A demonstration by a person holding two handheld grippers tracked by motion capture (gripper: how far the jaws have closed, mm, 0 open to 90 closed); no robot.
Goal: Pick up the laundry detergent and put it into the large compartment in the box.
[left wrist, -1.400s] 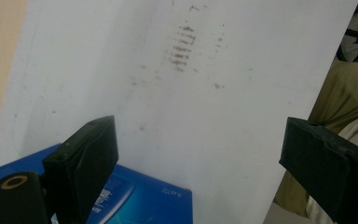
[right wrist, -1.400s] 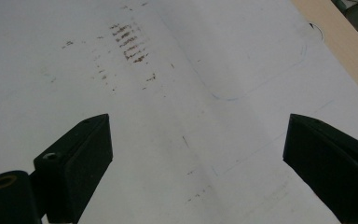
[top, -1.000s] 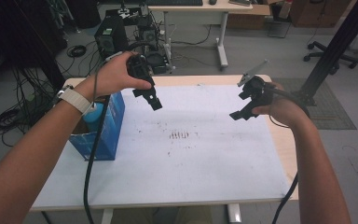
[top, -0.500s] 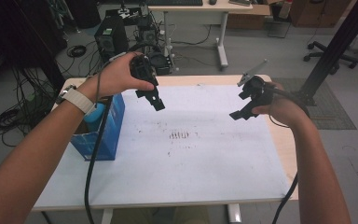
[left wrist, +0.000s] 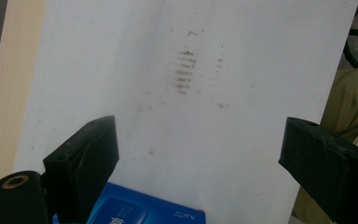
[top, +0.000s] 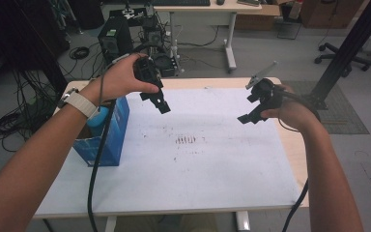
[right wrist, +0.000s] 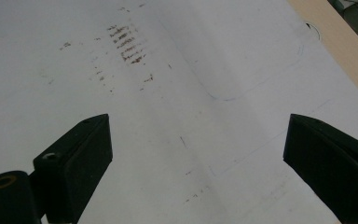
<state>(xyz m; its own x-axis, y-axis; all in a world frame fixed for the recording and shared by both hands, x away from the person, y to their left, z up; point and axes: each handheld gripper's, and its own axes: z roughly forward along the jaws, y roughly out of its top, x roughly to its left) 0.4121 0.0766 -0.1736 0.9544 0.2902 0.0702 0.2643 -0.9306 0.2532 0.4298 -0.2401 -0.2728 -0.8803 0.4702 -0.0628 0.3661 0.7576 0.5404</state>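
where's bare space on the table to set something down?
Most of the white sheet is bare: the whole middle around the brown smudge marks, and the near and right parts up to the wooden edge. Crowded only at the left edge, where the blue box stands. Left gripper and right gripper hang open above the sheet.

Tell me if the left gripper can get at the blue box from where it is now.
Probably yes. The left gripper hangs open above the table, close beside the blue box, with nothing between them. The box top looks open, something light blue inside.
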